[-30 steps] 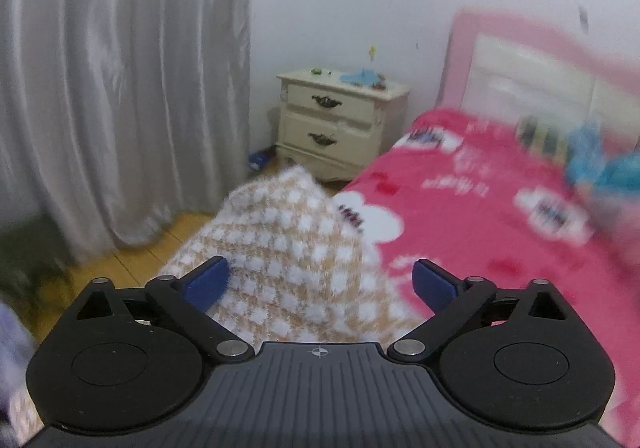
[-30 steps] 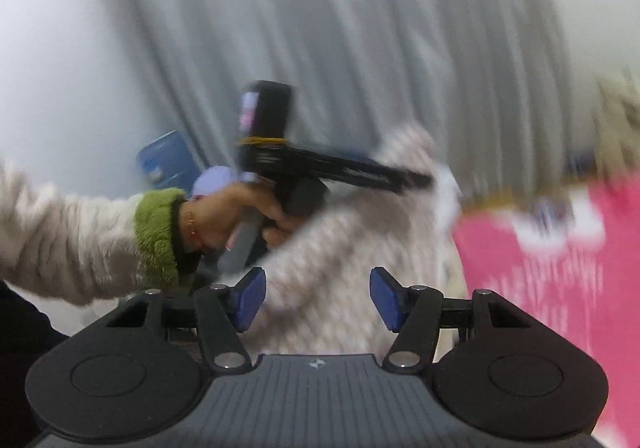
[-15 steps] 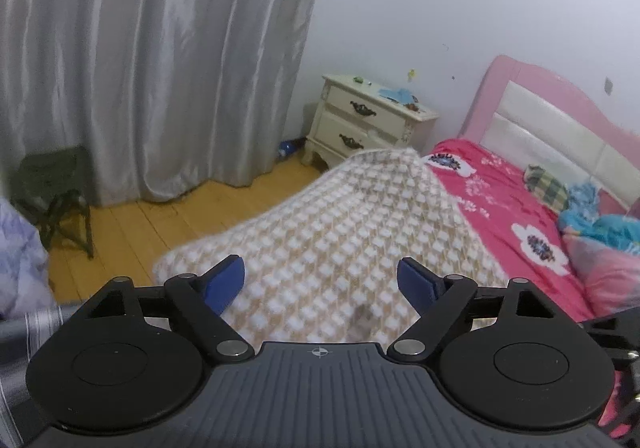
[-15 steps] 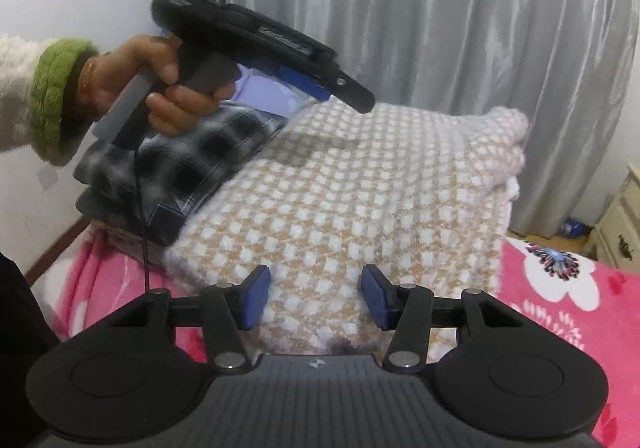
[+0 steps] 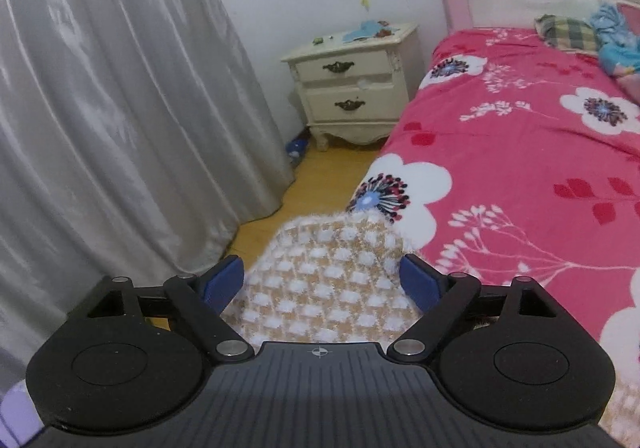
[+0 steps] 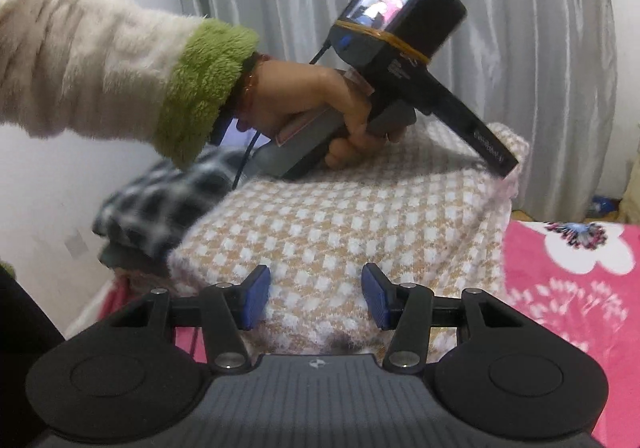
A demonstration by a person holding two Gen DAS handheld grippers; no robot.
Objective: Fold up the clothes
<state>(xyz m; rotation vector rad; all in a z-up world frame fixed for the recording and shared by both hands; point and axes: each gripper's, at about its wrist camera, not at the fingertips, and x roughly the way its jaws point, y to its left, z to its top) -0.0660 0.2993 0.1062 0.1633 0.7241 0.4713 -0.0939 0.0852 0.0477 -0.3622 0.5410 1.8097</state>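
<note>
Checked sweater (image 6: 340, 224), tan & white, was lying in a folded heap on the pink floral bedspread (image 6: 572, 288), filling the middle of the right wrist view. In the left wrist view one fuzzy corner of it (image 5: 332, 284) sat bottom center, right at the bed's edge w/ wood floor (image 5: 320, 175) behind it.

Left gripper (image 5: 322, 278) had its jaws spread wide, blue pads either side of that corner, not squeezing it afaict. Right gripper (image 6: 315, 296) was about half open, pads apart w/ the sweater's near edge between them, no pinch visible.

Upper left of the right view: left hand (image 6: 316, 99) in a cream sleeve w/ green cuff, gripping the other tool's handle. Black/white plaid garment (image 6: 160, 207) sat mid-left, touching the sweater. Cream nightstand (image 5: 352, 87) top center, grey curtain (image 5: 120, 107) left.
</note>
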